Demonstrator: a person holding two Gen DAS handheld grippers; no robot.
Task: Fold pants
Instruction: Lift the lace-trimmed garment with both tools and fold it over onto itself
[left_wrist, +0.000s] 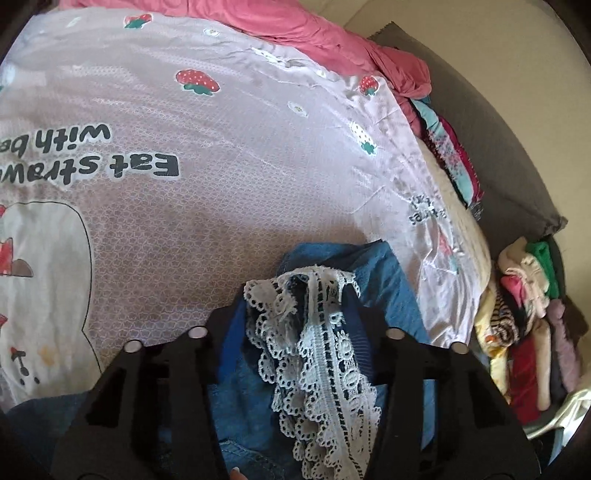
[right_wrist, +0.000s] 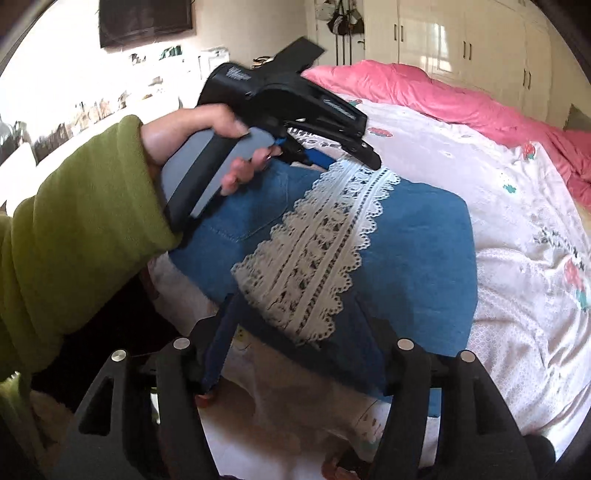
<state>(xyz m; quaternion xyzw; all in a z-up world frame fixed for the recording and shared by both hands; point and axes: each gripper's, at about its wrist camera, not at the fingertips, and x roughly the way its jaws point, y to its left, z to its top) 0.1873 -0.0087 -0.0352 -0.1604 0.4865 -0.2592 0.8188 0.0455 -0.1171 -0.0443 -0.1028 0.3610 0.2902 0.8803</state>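
Note:
The pants (right_wrist: 413, 251) are blue denim with a white lace strip (right_wrist: 314, 254) down the leg. They lie folded on the bed near its front edge. My left gripper (left_wrist: 299, 332) holds bunched denim and lace (left_wrist: 325, 350) between its fingers; in the right wrist view it (right_wrist: 332, 162) sits at the far end of the lace, held by a hand in a green sleeve. My right gripper (right_wrist: 295, 332) is at the near edge of the pants, its fingers on either side of the lace end and denim fold.
The bed has a white sheet (left_wrist: 221, 184) with strawberry prints and black lettering. A pink quilt (right_wrist: 443, 96) lies along the far side. A heap of mixed clothes (left_wrist: 528, 325) sits beside the bed. White wardrobes (right_wrist: 461, 44) stand behind.

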